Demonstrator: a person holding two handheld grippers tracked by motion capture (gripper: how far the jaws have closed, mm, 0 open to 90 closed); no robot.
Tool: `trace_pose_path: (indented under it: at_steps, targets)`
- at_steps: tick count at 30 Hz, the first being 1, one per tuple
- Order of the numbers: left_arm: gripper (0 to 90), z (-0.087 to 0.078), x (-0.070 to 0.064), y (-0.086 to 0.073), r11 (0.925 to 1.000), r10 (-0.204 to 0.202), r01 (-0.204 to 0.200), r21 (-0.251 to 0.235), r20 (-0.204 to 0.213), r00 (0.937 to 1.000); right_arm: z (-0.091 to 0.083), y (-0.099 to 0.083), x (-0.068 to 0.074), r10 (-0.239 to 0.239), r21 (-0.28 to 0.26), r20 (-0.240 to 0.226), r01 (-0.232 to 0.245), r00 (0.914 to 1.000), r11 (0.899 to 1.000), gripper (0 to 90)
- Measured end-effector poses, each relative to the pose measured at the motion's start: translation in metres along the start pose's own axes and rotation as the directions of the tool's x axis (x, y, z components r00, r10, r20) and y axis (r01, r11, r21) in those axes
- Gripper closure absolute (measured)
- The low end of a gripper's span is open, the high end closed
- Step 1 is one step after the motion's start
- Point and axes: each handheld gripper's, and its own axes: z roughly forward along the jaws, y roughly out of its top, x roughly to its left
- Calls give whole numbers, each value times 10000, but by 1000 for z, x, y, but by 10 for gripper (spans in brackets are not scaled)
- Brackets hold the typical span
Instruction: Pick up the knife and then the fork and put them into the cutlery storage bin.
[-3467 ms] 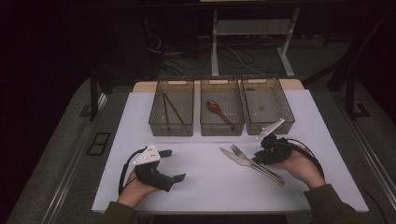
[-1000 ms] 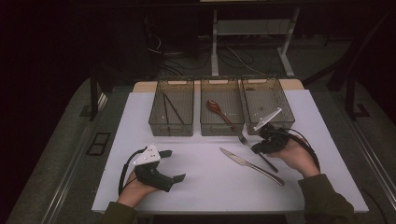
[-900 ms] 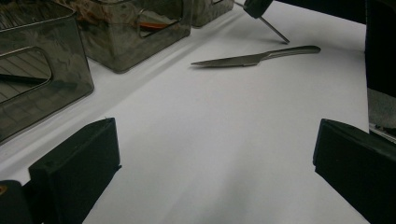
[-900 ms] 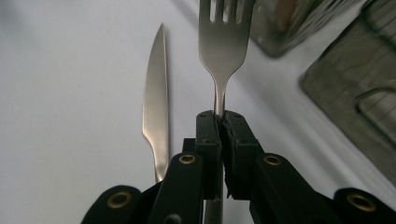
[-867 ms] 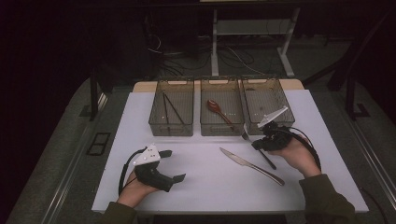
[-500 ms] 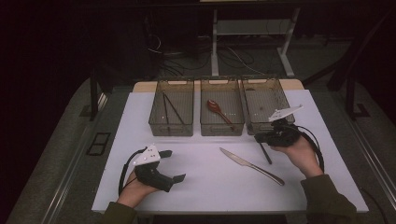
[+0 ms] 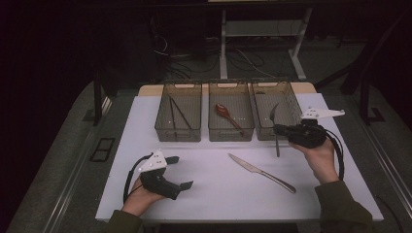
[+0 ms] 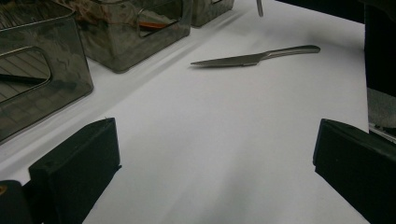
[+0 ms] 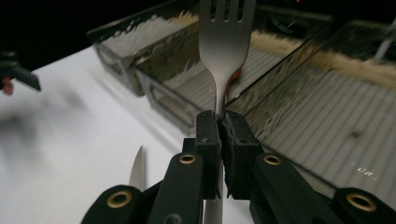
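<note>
A: Right gripper [image 9: 219, 128] — fingers pinched shut on the fork [image 9: 226, 42], at the neck just below the tines. Tines up, handle hanging down.

B: Where is it over the table?

A: Off the table [image 7: 204, 194], at the front wall of the right-hand bin [image 7: 282, 104], head leaning over the rim.

B: Left gripper [image 7: 176, 171]?

A: Resting low near the table's front edge, fingers [image 8: 74, 168] spread wide, nothing between them. Knife [image 7: 262, 173] lies flat well ahead of it, untouched.

B: Handling?

A: Judging by the look: stiff polished metal, light, not fragile. Smooth and thin, so likely to pivot or slip in a narrow pinch. The neck grip sits high, with the long handle swinging below; a hold nearer mid-handle would probably balance better. The bin wall looks rigid and the hanging handle could catch on it.
</note>
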Motion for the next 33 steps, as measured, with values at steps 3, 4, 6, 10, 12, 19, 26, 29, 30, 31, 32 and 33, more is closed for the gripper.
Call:
trace_pose_path:
  at_steps: [3,4,6,10,12,19,26,29,30,31,32,33]
  targets:
    - [0,0,0,0,10000,17,-17,-2,6,10000,-5,1,-3,48,-363,149,-42,9999,9993,843]
    - [0,0,0,0,10000,25,-25,-6,9,10000,-7,2,-4,77,-425,186,-69,9998,9991,843]
    - [0,0,0,0,10000,-6,6,6,-2,10000,-9,3,-6,79,-517,345,-61,9994,9986,843]
    - [0,1,0,0,10000,-6,6,10,-4,10000,-13,8,-13,120,-697,520,-83,9986,9975,843]
    - [0,1,0,0,10000,-6,6,15,-4,10000,-15,12,-15,93,-730,598,-49,9982,9973,843]
    - [0,2,0,0,10000,-18,18,42,8,10000,-22,31,-25,112,-977,875,-27,9961,9952,843]
    - [0,1,0,0,10000,-29,29,14,-11,10000,-22,48,-37,205,-1185,1101,-74,9937,9929,843]
    - [0,1,0,0,10000,-23,23,6,-5,10000,-20,56,-44,301,-1329,1228,-137,9920,9910,843]
    - [0,1,0,0,10000,-27,27,10,-1,10000,-19,58,-47,319,-1372,1252,-145,9916,9904,843]
    - [0,1,0,0,10000,-35,35,5,-5,10000,-18,59,-50,333,-1412,1315,-146,9908,9899,843]
    - [0,1,1,0,10000,-36,36,-7,-4,10000,-17,60,-52,380,-1428,1373,-182,9898,9896,843]
    - [0,1,1,0,10000,-48,48,-26,-6,10000,-15,61,-55,433,-1427,1429,-228,9888,9895,843]
